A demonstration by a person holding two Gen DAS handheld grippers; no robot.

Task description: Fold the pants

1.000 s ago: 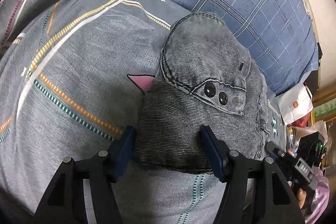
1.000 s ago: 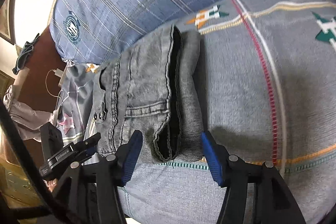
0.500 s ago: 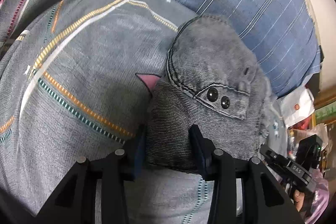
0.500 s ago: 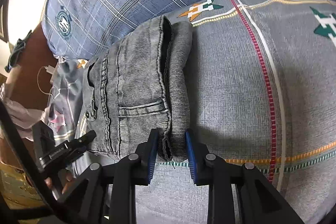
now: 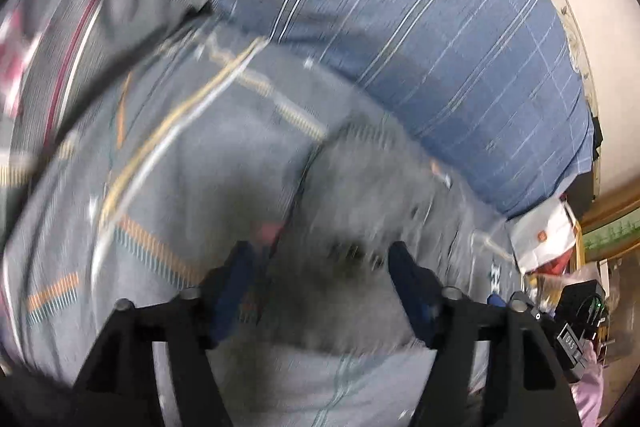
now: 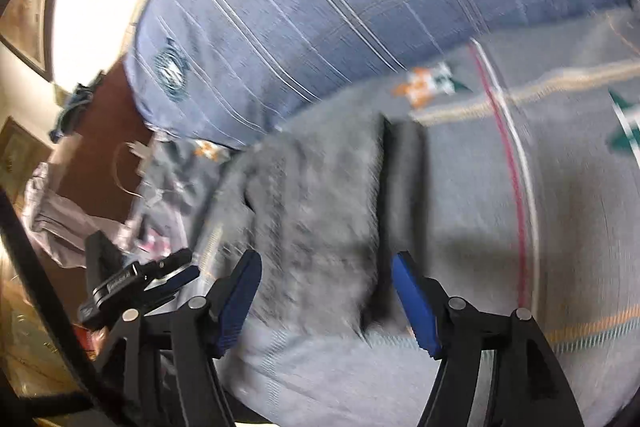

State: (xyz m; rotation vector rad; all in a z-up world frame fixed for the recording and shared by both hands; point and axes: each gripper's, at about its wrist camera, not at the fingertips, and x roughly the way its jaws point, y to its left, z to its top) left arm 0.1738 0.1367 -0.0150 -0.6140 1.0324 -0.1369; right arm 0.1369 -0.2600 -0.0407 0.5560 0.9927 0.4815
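Note:
The folded grey denim pants [image 5: 360,195] lie as a thick bundle on the patterned grey bedspread [image 5: 168,167]. Both views are motion-blurred. My left gripper [image 5: 324,287] is open, its blue pads on either side of the bundle's near edge. In the right wrist view the pants [image 6: 312,211] show their folded edge as a dark seam. My right gripper [image 6: 326,297] is open, its pads wide apart astride the near end of the bundle. The left gripper also shows in the right wrist view [image 6: 160,279], at the pants' far side.
A blue plaid pillow [image 5: 420,39] lies behind the pants, also in the right wrist view [image 6: 320,7]. A white bag [image 5: 540,239] and clutter sit beside the bed at the right. A brown headboard [image 6: 104,155] with a cable stands at the left.
Both grippers were closed on the pants' near edge half a second ago and have opened wide. The bundle has dropped back onto the bedspread and both cameras are moving.

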